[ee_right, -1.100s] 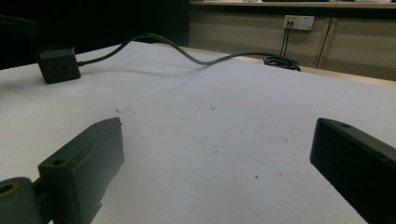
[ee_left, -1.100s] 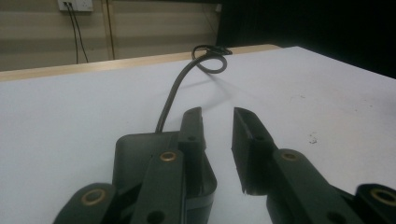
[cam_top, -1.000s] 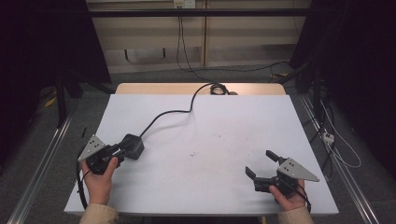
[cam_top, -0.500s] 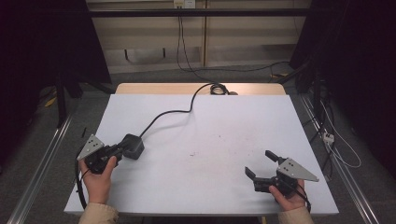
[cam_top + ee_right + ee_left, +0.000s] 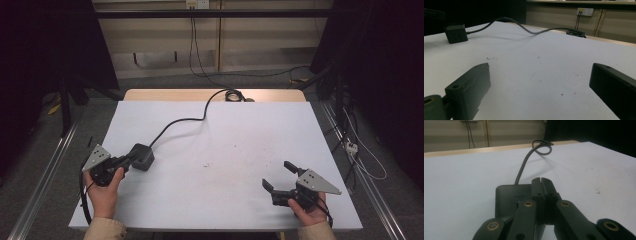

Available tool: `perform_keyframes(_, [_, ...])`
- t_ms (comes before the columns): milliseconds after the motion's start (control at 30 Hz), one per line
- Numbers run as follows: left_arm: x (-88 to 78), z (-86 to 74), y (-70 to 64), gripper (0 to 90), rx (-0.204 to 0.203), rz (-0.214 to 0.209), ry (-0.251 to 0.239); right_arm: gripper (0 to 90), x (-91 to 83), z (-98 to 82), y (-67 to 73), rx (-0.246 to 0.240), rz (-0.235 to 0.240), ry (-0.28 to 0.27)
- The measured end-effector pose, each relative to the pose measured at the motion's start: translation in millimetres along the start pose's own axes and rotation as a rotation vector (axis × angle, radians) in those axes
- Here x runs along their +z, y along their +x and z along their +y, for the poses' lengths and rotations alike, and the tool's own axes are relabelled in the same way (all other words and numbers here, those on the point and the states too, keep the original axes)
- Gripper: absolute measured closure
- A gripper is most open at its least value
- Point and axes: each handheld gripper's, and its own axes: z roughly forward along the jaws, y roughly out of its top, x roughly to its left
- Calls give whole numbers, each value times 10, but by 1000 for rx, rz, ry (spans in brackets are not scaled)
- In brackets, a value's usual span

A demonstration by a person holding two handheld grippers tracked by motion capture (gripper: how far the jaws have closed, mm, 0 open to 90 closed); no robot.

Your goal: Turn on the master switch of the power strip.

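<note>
A black cube-shaped power socket (image 5: pixel 142 156) (image 5: pixel 506 197) (image 5: pixel 455 33) sits on the white table (image 5: pixel 225 135) at the left, and its dark cable (image 5: pixel 185 120) (image 5: pixel 522 167) (image 5: pixel 524 28) runs to the far edge. My left gripper (image 5: pixel 128 159) (image 5: pixel 541 182) is shut, its jaws pressed together with nothing between them. Their tips lie over the near top edge of the socket. At the front right, my right gripper (image 5: pixel 278 174) (image 5: pixel 540 70) stands open just above bare table, with nothing between its fingers.
The cable ends in a small coil (image 5: pixel 232 95) (image 5: pixel 542 146) at the table's far edge, by a wooden strip. A wall outlet (image 5: pixel 196 4) (image 5: pixel 585 11) is behind. Metal rails run along the floor on both sides, and loose cables lie at the right.
</note>
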Motion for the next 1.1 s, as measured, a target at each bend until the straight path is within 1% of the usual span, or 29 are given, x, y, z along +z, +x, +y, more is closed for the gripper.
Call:
perform_keyframes(133, [-6,-5,4,900,-8,10,6,31,0,0,0,1,0,0])
perform_keyframes(267, [-11,-10,16,900,-6,22,17,31,-2,1,1,0,0,-1])
perform_keyframes(300, [-11,-11,15,900,-15,25,14,31,-2,1,1,0,0,-1])
perform_keyframes(367, [-14,-12,25,900,-11,29,16,31,-1,1,1,0,0,-1])
perform_keyframes(600, [6,-27,60,900,-21,48,16,31,0,1,2,-1,-1,-2])
perform_keyframes(733, [18,-32,77,900,-25,49,20,31,-1,1,2,0,-1,0])
perform_keyframes(833, [29,-31,71,900,-19,50,22,31,0,0,-1,0,0,-1])
perform_keyframes(900, [33,-33,68,900,-25,51,21,31,0,0,-1,-1,-1,0])
perform_keyframes(1100, [46,-34,67,900,-15,53,26,31,1,-1,0,-1,0,1])
